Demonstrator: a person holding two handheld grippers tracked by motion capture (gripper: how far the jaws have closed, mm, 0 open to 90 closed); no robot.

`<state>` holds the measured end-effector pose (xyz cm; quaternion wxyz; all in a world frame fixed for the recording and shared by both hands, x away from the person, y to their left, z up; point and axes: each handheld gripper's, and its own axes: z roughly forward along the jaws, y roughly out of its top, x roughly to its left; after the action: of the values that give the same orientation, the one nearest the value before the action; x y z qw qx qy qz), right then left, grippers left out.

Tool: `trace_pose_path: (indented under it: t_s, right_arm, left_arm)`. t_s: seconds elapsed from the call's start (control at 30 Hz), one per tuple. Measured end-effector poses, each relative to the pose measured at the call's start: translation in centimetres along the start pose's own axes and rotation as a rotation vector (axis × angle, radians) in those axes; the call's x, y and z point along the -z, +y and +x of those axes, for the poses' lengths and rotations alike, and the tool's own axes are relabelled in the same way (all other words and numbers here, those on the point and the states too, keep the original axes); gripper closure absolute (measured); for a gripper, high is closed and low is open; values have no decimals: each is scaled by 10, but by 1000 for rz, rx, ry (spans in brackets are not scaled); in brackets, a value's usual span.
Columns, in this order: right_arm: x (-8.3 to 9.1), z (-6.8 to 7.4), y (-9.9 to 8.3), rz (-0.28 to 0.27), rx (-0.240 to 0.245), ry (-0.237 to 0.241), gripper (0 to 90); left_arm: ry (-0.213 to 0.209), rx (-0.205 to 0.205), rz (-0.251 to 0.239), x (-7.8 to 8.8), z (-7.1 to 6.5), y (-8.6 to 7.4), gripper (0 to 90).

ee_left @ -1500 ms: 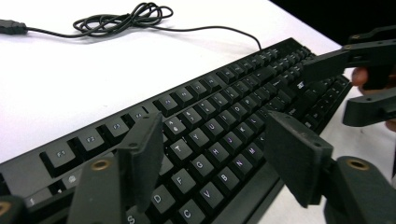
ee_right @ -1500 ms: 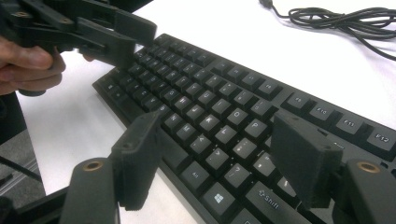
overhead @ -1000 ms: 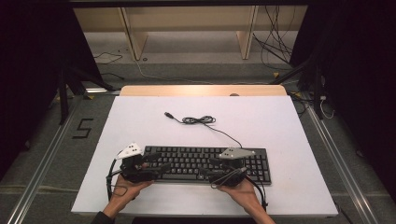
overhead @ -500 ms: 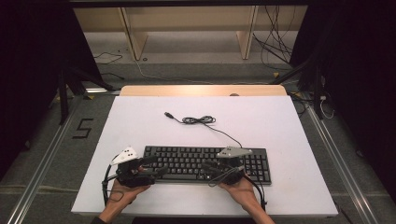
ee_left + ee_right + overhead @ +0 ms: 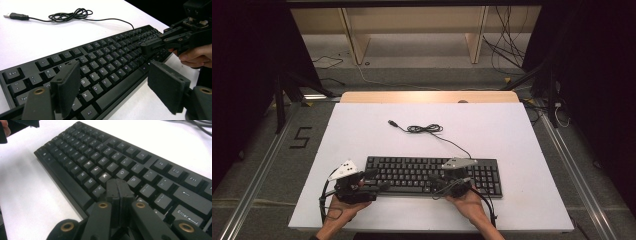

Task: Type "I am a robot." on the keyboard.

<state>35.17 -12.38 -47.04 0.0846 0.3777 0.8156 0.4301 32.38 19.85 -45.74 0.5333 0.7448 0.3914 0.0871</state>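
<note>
The keyboard (image 5: pixel 432 175) lies flat near the front edge of the white bench (image 5: pixel 362 130), its cable (image 5: pixel 427 129) coiled loosely behind it and ending in a free plug (image 5: pixel 393 123). The right hand-held gripper (image 5: pixel 117 188) has just been closing; its jaws now meet with nothing between them, the joined tip poised over the keys around K and the comma. The left hand-held gripper (image 5: pixel 112 85) stands with jaws wide apart over the keyboard's left end, gripping nothing. The step looks like pressing a key with the closed tip: come straight down on one key's centre, press lightly so neighbours stay up and the board does not slide, then lift clear. The left could steady the front edge if it shifts. No containers are on the bench
</note>
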Motion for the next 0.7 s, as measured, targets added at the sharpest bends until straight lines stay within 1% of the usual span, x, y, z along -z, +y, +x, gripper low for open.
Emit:
trace_pose_path:
  t_s: [0.27,0.7]
  right_arm:
    - [-5,3,-1,14,5,13,900]
    - [-11,5,-3,34,15,16,900]
  left_arm:
    - [1,-2,-2,2,-1,-1,254]
    - [-1,1,4,5,-2,-4,246]
